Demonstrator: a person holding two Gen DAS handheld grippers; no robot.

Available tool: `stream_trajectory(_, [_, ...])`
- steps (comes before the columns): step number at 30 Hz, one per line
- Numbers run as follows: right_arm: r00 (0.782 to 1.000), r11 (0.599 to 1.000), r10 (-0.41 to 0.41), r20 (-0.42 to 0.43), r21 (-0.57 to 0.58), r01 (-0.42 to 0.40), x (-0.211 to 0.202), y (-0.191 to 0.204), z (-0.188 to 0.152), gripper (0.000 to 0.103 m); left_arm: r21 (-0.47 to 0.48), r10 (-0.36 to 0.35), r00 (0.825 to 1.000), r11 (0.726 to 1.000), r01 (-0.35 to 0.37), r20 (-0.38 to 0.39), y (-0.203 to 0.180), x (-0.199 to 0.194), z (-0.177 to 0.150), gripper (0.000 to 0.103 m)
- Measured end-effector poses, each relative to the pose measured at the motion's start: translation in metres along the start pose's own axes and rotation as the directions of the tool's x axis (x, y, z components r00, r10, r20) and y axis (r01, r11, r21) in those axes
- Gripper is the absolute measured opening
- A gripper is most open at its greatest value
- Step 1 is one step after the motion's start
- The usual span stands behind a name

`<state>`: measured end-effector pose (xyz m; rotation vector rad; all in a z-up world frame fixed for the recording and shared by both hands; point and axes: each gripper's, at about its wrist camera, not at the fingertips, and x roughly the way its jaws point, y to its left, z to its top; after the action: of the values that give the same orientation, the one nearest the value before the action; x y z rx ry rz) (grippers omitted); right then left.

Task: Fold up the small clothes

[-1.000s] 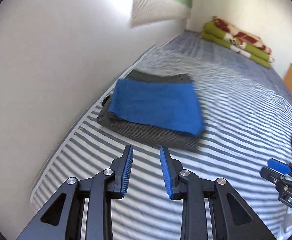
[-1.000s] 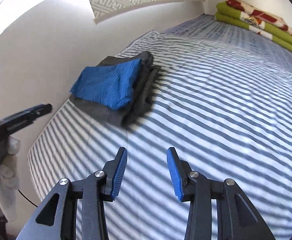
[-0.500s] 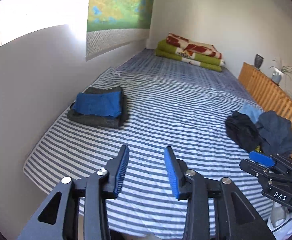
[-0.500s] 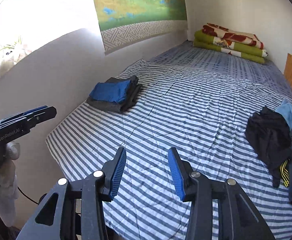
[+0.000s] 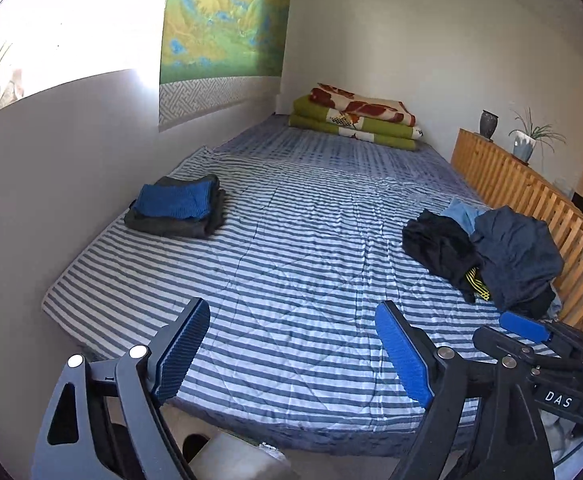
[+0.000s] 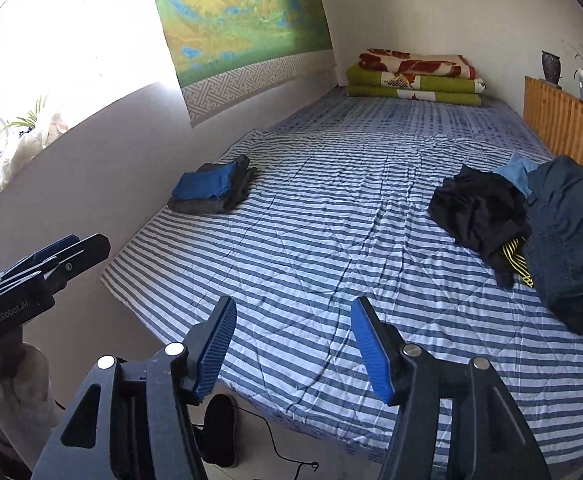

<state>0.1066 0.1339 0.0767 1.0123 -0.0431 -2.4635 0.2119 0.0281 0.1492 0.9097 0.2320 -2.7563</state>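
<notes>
Room: white walls, a landscape scroll [image 5: 223, 20] on the left wall, a wooden slat rail [image 5: 531, 196] along the right side of the bed.

Bed [image 5: 291, 248]: striped blue-and-white sheet, lightly creased, bare across the middle.

Folded stack [image 5: 175, 206]: a blue piece on top of a dark grey one, squared up, lying on the bed's left side close to the wall. In my right view the same stack [image 6: 211, 188] sits left of centre.

Unfolded pile [image 5: 487, 252]: on the right side of the bed, beside the rail, well apart from the stack. It holds a black garment [image 5: 439, 244], a navy garment [image 5: 519, 256] heaped partly over it, a light blue piece [image 5: 461, 212] behind them and a yellow-and-black striped bit [image 5: 477, 284] showing between the two dark ones.

Blankets [image 5: 357, 120]: green and red-patterned, folded at the far end of the bed.

Rail top: a dark vase [image 5: 488, 123] and a potted plant [image 5: 529, 140].

My left hand-held gripper [image 5: 291, 354]: jaws spread wide, nothing between them, held over the near edge of the bed.

My right hand-held gripper [image 6: 293, 348]: jaws spread wide too, empty, over the same near edge, to the right of the left one.
</notes>
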Motion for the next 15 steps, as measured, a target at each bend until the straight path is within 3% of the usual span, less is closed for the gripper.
stream_trajectory(4, [1.000,1.000,-0.019,0.021,-0.009,0.019,-0.012,-0.001,-0.011,0.069,0.013,0.010,1.000,1.000,-0.010,-0.027,0.000,0.010,-0.010,0.093])
stream_trajectory(15, [0.998,0.999,-0.032,0.049,-0.023,0.033,-0.021,0.001,-0.025,0.071,0.014,0.011,0.999,1.000,-0.011,-0.046,0.006,0.025,-0.010,0.094])
